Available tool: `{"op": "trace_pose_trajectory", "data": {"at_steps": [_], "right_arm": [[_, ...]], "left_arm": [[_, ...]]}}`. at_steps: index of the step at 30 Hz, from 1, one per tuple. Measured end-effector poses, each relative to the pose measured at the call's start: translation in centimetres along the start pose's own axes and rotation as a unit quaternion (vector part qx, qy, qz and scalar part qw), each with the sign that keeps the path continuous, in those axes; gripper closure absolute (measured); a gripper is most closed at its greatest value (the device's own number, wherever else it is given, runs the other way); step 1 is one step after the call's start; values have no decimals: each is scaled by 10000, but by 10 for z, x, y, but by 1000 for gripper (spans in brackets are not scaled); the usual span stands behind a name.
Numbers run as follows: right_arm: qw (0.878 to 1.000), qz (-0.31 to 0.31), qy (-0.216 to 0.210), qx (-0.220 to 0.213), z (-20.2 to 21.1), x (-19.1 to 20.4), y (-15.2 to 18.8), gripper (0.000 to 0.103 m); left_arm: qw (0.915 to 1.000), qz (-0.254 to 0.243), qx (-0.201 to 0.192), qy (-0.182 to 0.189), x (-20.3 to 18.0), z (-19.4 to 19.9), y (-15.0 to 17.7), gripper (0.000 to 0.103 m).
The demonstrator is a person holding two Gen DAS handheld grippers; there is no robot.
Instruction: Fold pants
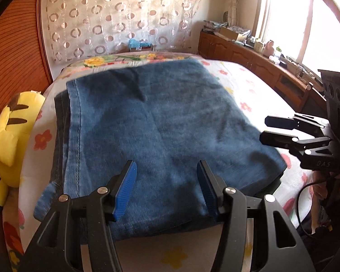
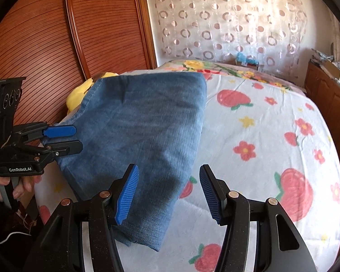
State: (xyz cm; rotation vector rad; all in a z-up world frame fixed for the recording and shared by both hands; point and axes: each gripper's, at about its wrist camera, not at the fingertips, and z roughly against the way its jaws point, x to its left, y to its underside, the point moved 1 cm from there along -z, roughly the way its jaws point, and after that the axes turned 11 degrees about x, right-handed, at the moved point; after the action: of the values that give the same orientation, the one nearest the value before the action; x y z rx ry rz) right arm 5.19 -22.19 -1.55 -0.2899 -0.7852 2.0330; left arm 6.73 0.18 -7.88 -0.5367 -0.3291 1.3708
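Note:
The blue denim pants (image 1: 161,122) lie folded in a thick rectangle on the flowered bed sheet (image 1: 249,90). My left gripper (image 1: 167,179) is open, its blue pads above the near edge of the pants, holding nothing. My right gripper (image 2: 168,188) is open and empty, over the near right corner of the pants (image 2: 147,131). In the left wrist view the right gripper (image 1: 264,129) hovers at the pants' right edge. In the right wrist view the left gripper (image 2: 78,138) hovers at the pants' left edge.
A yellow plush toy (image 1: 13,133) lies at the bed's left edge against the wooden wardrobe (image 2: 56,34). A wooden cabinet (image 1: 260,59) with clutter runs under the window on the right. A beaded curtain (image 1: 115,15) hangs behind the bed.

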Motion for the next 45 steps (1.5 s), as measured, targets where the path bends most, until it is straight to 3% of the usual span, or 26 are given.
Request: {"op": "trace_pose_trajectory", "data": {"at_steps": [10,27,29,34,37,45], "right_arm": [[9996,-194,-62,211,-19,-7,-2,45],[9993,-244,-218,176,-38,0,2,45],[9994,-221,-223,166,-39,2,3,50],[9992,-165,-344,131,-40,8,0,77],[9995,-49,-298,50,-37,15,-3,86],[9981,20,-588,-200,-21,22,-21,91]], "left_arm": [[9997,-144,-1,-208,-6,-9,10,47],[9998,-127,-61,-170,-7,-9,12,47],[9997,-134,-65,-167,-7,-9,12,47],[9999,-115,22,-49,-8,-4,9,47],[10000,-54,-4,23,-6,3,6,47],[9992,104,-364,-112,12,36,4,47]]}}
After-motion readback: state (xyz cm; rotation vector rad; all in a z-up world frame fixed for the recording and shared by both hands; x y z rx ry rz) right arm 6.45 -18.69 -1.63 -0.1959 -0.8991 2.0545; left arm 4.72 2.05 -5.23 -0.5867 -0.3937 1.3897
